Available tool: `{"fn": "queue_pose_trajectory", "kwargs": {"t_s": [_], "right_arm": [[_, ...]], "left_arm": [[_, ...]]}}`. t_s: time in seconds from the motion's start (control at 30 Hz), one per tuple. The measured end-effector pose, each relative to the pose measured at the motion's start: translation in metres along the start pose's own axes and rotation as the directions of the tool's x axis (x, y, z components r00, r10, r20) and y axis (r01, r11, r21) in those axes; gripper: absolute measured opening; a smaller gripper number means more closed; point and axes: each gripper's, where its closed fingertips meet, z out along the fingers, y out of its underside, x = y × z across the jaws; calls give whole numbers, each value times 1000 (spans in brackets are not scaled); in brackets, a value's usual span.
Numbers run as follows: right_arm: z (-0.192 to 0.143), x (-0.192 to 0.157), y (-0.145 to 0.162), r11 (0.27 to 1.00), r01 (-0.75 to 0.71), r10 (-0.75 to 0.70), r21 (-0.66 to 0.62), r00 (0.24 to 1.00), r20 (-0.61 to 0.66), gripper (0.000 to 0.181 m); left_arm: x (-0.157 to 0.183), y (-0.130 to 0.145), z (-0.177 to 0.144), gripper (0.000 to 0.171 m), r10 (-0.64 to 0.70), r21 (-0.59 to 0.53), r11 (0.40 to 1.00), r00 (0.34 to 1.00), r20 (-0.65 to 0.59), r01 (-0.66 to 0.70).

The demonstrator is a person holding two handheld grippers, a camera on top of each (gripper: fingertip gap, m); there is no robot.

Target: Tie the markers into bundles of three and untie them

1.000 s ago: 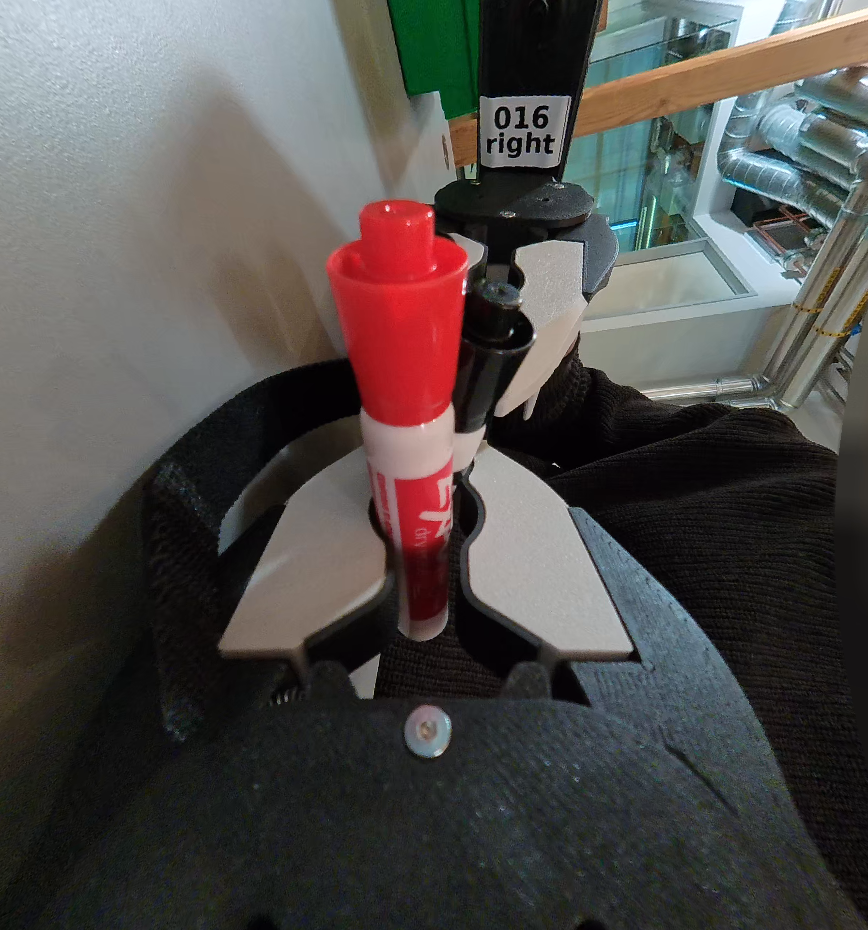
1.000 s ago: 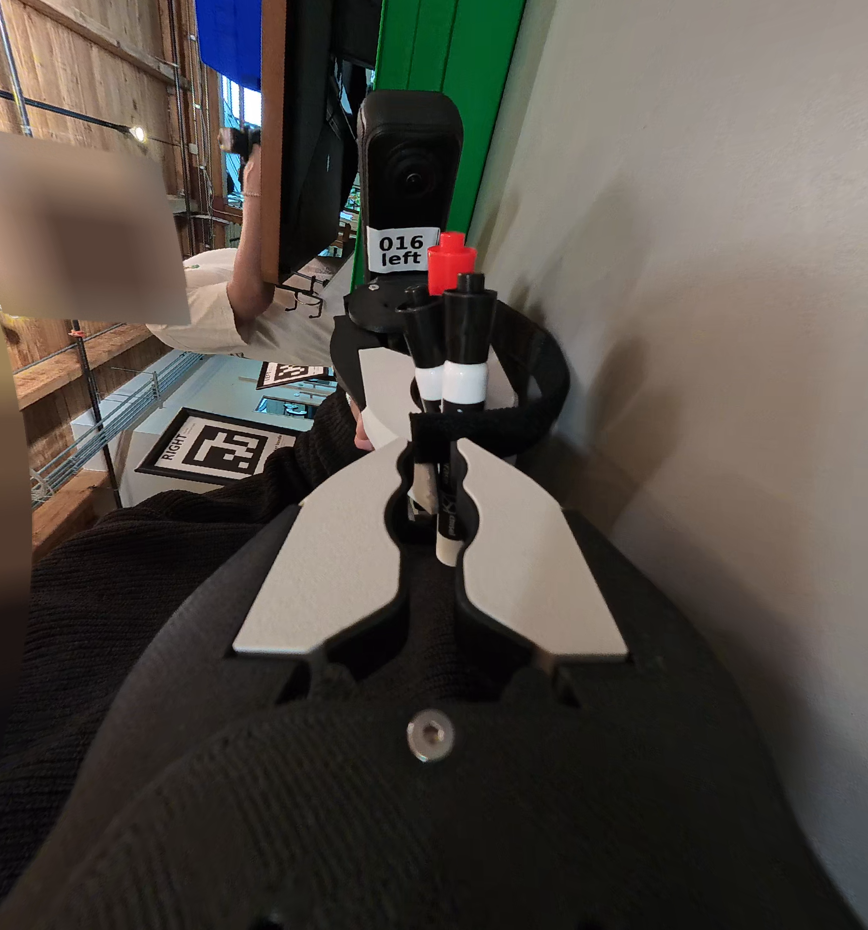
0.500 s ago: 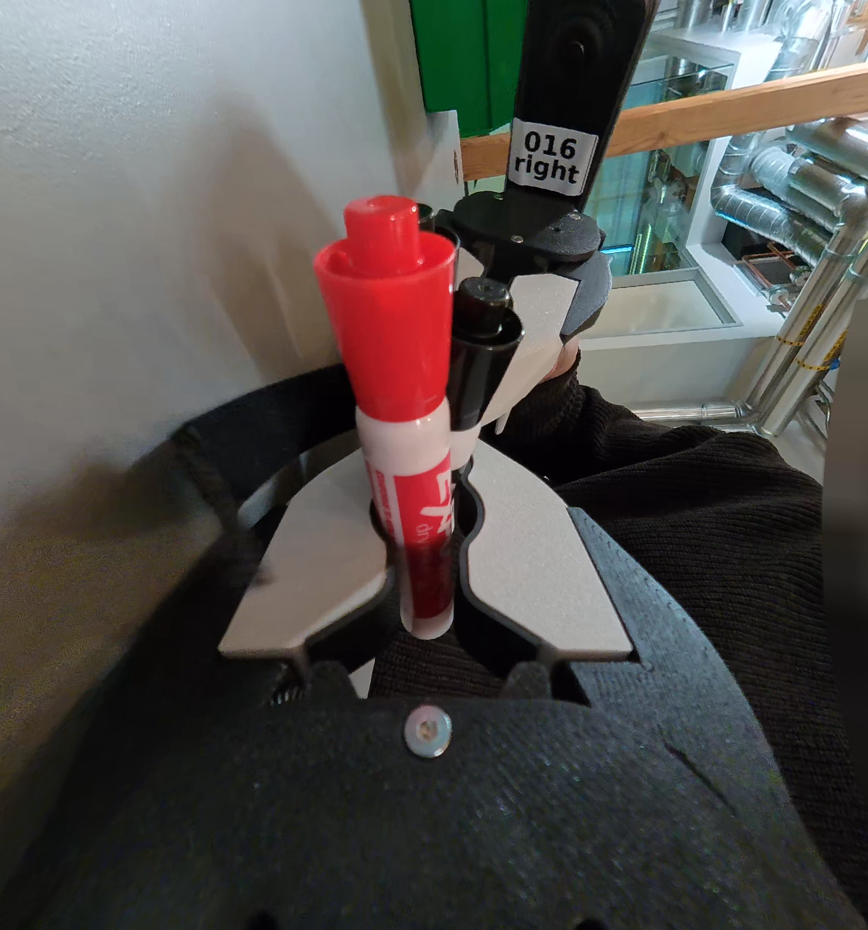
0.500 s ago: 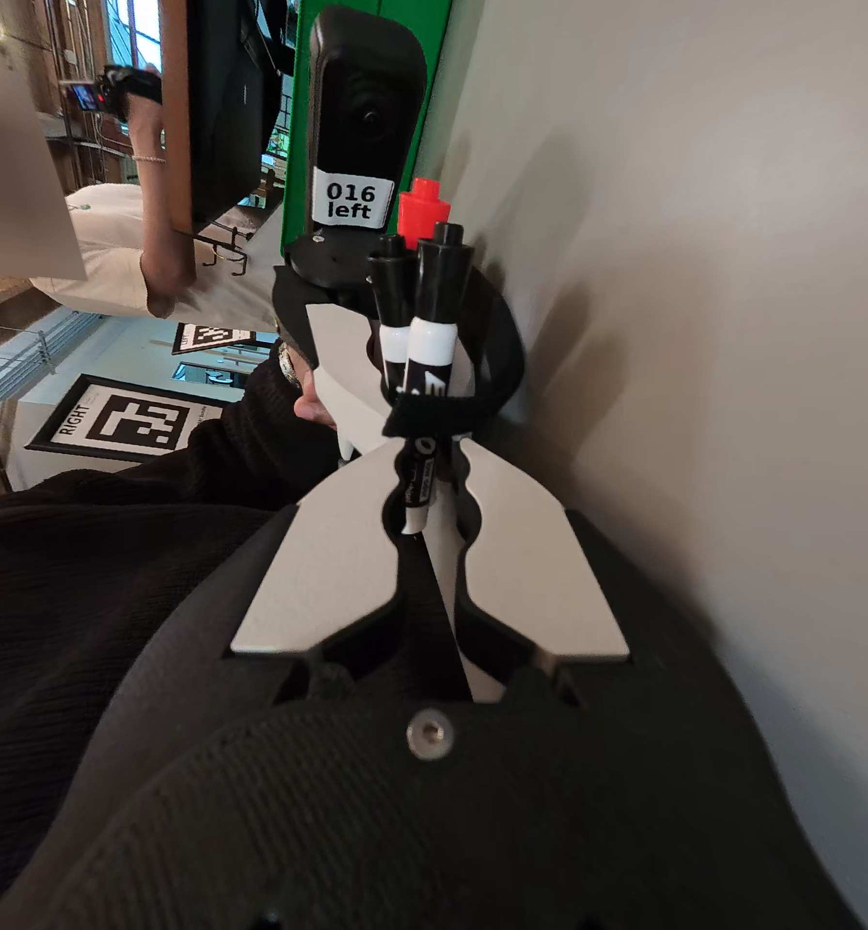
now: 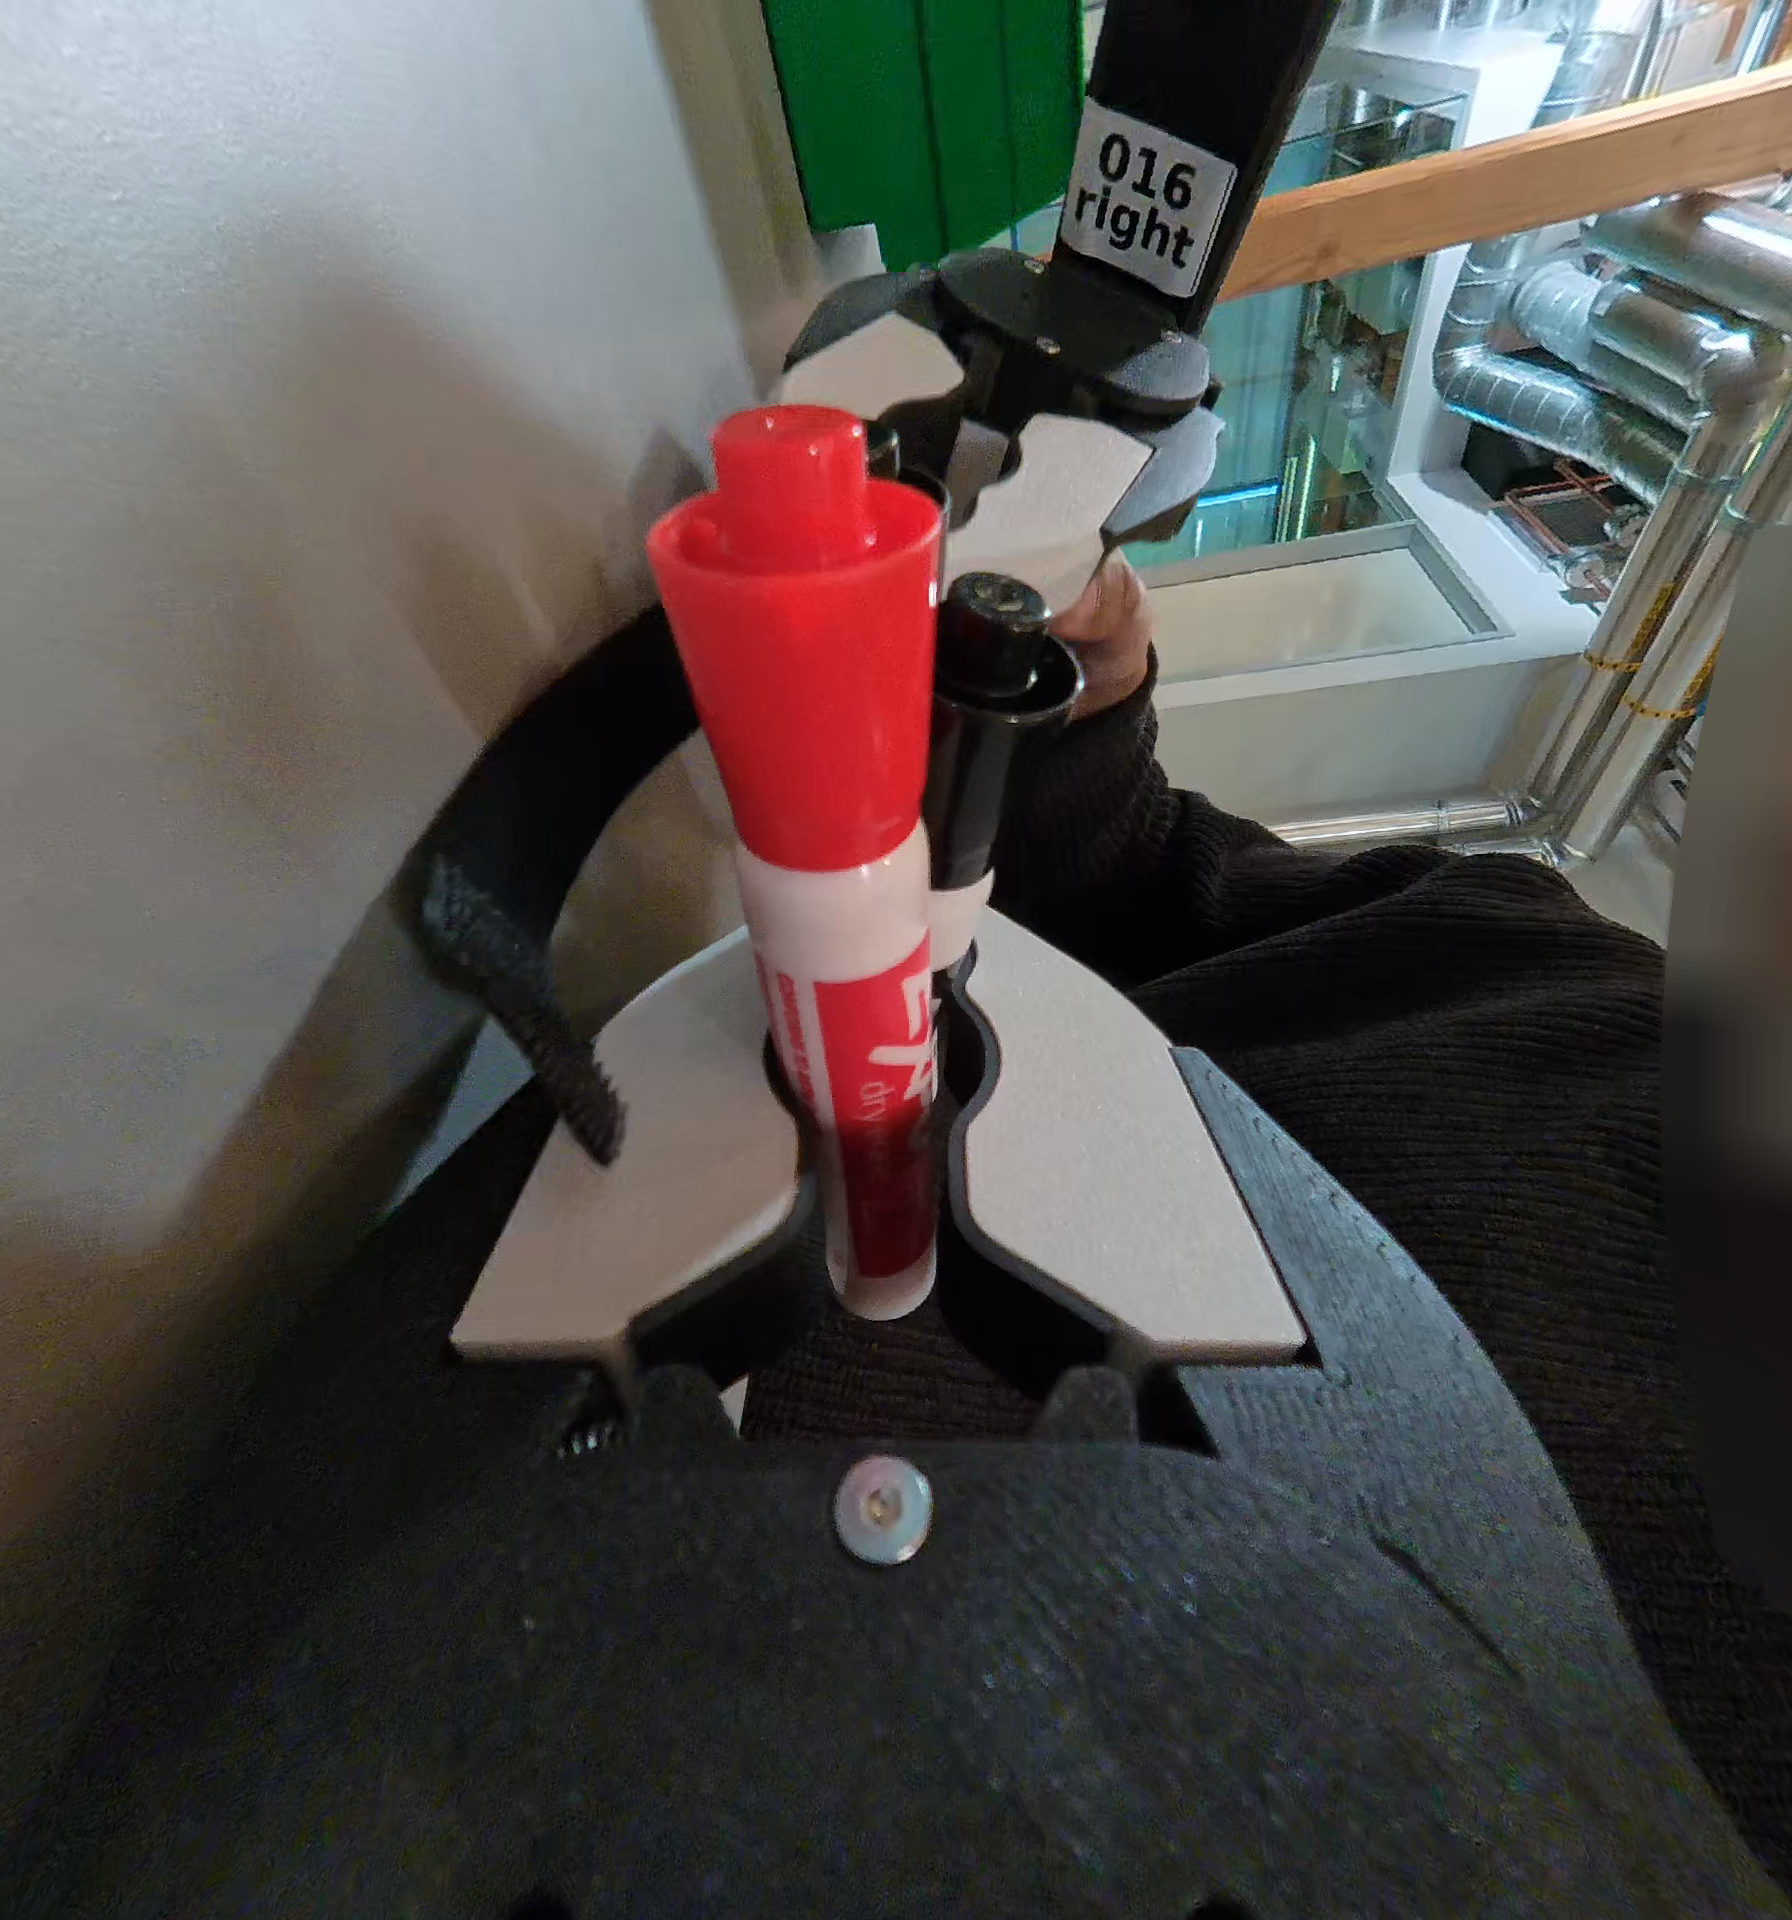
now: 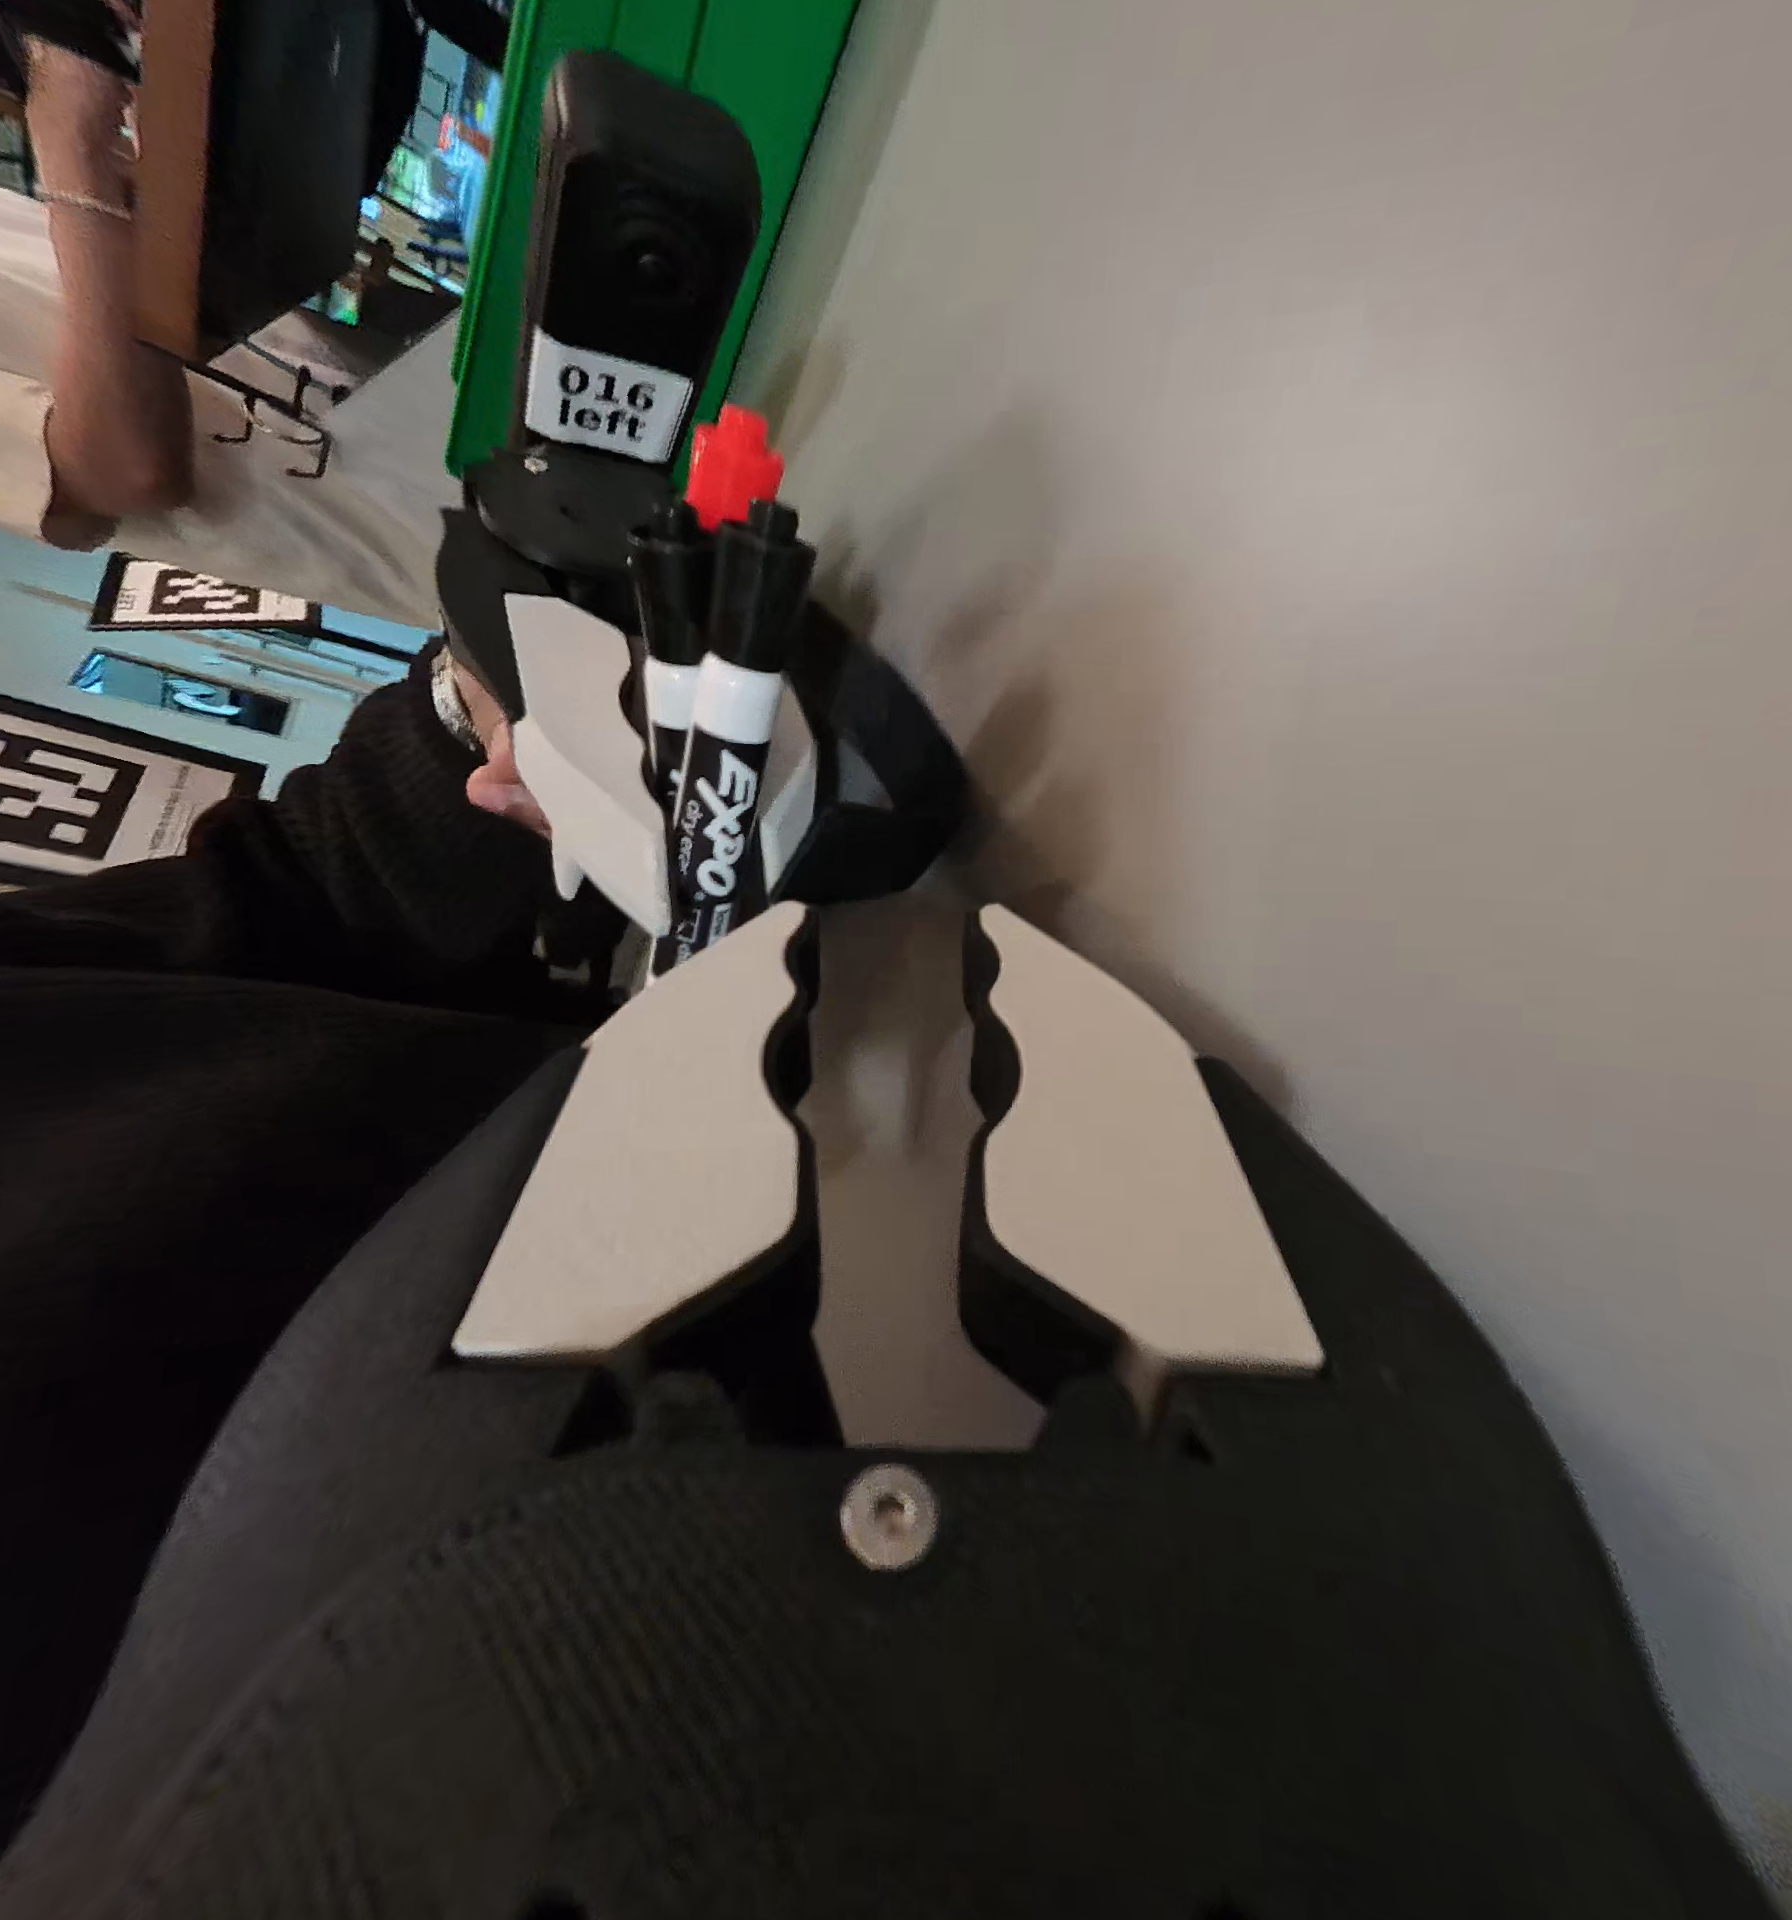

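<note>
Three markers (image 5: pixel 830 935) (one red, two black)

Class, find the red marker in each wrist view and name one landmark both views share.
Left wrist view: red marker fills the centre, clamped between the near fingers.
Right wrist view: only its red cap shows, upper middle, behind two black markers.
Shared landmark: the green panel.

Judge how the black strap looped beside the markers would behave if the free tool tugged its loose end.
The black strap probably bends easily: it curves in a loose arc and its end droops onto the left tool. Its rough, fuzzy face suggests it grips rather than slips. It looks thin, so likely light.
</note>
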Motion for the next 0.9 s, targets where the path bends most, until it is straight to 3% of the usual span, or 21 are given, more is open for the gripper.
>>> {"fn": "queue_pose_trajectory", "kwargs": {"t_s": [0.27, 0.47, 0.57, 0.77, 0.9], "right_arm": [[-20, -22, -37, 967, -100, 53, 235, 978, 201, 38], [-25, -42, -47, 944, -9, -64, 329, 976, 210, 40], [-13, -44, -37, 958, 30, -80, 285, 983, 163, 39], [31, -49, 5, 997, 63, -69, 50, 990, 125, 46], [47, -61, 9, 995, 93, -98, 45, 987, 131, 44]], "left_arm": [[9, -19, -10, 19, 10, 117, 993, 999, -44, -5], [21, -42, -25, 20, 23, 264, 964, 993, -113, 8], [26, -52, -35, 20, 36, 336, 942, 989, -141, 13], [37, -65, -47, 20, 104, 437, 899, 984, -144, -31], [40, -64, -44, 20, 116, 443, 896, 982, -146, -40]]}}
